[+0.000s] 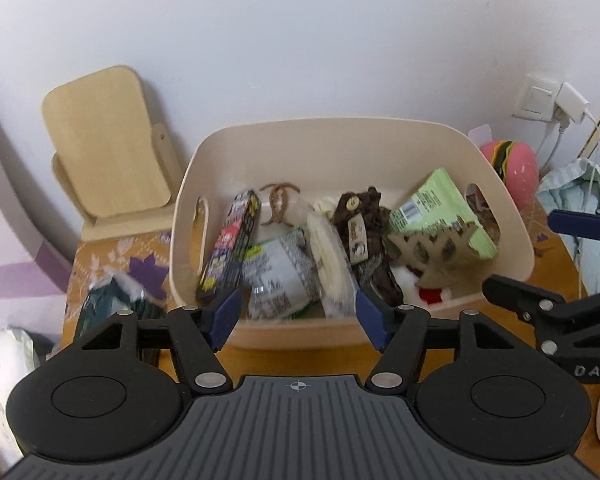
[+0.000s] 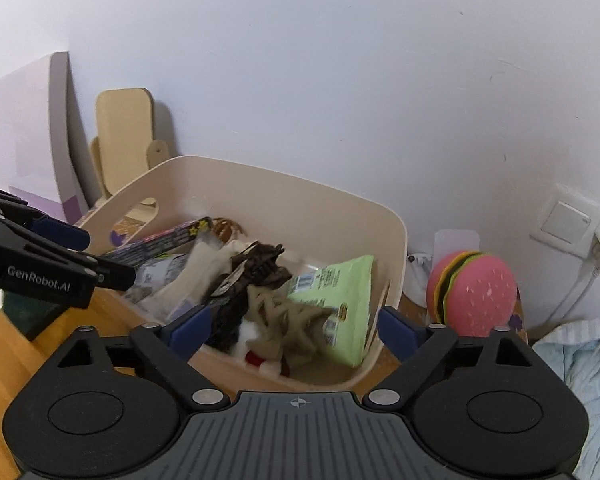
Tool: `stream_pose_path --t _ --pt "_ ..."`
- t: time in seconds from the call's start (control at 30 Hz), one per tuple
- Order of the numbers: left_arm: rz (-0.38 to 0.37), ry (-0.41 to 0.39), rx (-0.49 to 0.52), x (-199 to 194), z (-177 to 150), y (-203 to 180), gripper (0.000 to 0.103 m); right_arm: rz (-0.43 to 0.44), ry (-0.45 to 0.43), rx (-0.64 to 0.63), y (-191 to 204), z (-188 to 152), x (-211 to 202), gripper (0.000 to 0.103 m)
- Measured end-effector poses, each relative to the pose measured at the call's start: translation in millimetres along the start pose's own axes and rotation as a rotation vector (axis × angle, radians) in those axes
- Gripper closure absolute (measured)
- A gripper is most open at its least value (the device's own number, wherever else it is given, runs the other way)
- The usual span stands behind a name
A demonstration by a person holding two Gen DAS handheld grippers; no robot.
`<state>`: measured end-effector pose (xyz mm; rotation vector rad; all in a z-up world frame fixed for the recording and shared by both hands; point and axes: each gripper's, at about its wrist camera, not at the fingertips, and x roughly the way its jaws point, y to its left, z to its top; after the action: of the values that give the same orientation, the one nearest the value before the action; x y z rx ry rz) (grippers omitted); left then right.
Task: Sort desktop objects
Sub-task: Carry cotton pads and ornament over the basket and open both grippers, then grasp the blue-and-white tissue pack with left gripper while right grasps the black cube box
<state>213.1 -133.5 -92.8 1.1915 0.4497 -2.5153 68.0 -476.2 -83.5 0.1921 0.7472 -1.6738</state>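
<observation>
A cream storage bin (image 1: 340, 128) (image 2: 340, 200) stands on the wooden desk and holds several items: a green packet (image 1: 440, 204) (image 2: 340, 292), a dark brown figure (image 1: 364, 224) (image 2: 260, 268), a wooden tree cutout (image 1: 432, 248) (image 2: 284, 316), a black printed box (image 1: 232, 248) and a clear wrapped pack (image 1: 280, 276). My left gripper (image 1: 298, 318) is open and empty just above the bin's near rim. My right gripper (image 2: 296, 328) is open and empty over the bin's right part; it also shows in the left wrist view (image 1: 540, 264).
A wooden stand (image 1: 108, 152) leans on the wall left of the bin. A pink burger toy (image 2: 476, 292) sits right of the bin, beside a wall socket (image 2: 568, 224) and light blue cloth (image 2: 580, 368). A dark green pack (image 1: 104, 308) lies left on the desk.
</observation>
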Motion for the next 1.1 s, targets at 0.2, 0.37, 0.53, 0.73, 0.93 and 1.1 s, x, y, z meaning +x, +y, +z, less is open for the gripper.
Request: stream_pose_path --t 0.2,0.37,0.53,0.73,0.93,1.1 --pt "-0.022 0.047 0.009 -16.2 -41.1 -4.0 0.036 0.024 0.027 0.031 6.9 -29.1 -22.6 0.0" --pt "-0.054 0.144 0.032 -16.2 -85.6 -11.9 0.036 0.032 0.125 0.067 11.7 -56.9 -23.9 0.0" --pt "-0.077 0.237 0.055 -4.6 -123.0 -20.6 0.036 0.043 0.207 0.111 14.9 -83.2 -22.7 0.0" --pt "-0.098 0.306 0.036 14.9 -149.5 -19.8 0.036 0.052 0.256 0.127 22.5 -96.2 -20.2 0.0" --pt "-0.109 0.341 0.009 32.2 -159.8 -8.3 0.036 0.071 0.289 0.126 34.5 -98.6 -11.1 0.0" --pt "-0.108 0.335 0.022 36.6 -158.2 8.8 0.036 0.092 0.308 0.118 46.1 -98.9 -2.5 0.0"
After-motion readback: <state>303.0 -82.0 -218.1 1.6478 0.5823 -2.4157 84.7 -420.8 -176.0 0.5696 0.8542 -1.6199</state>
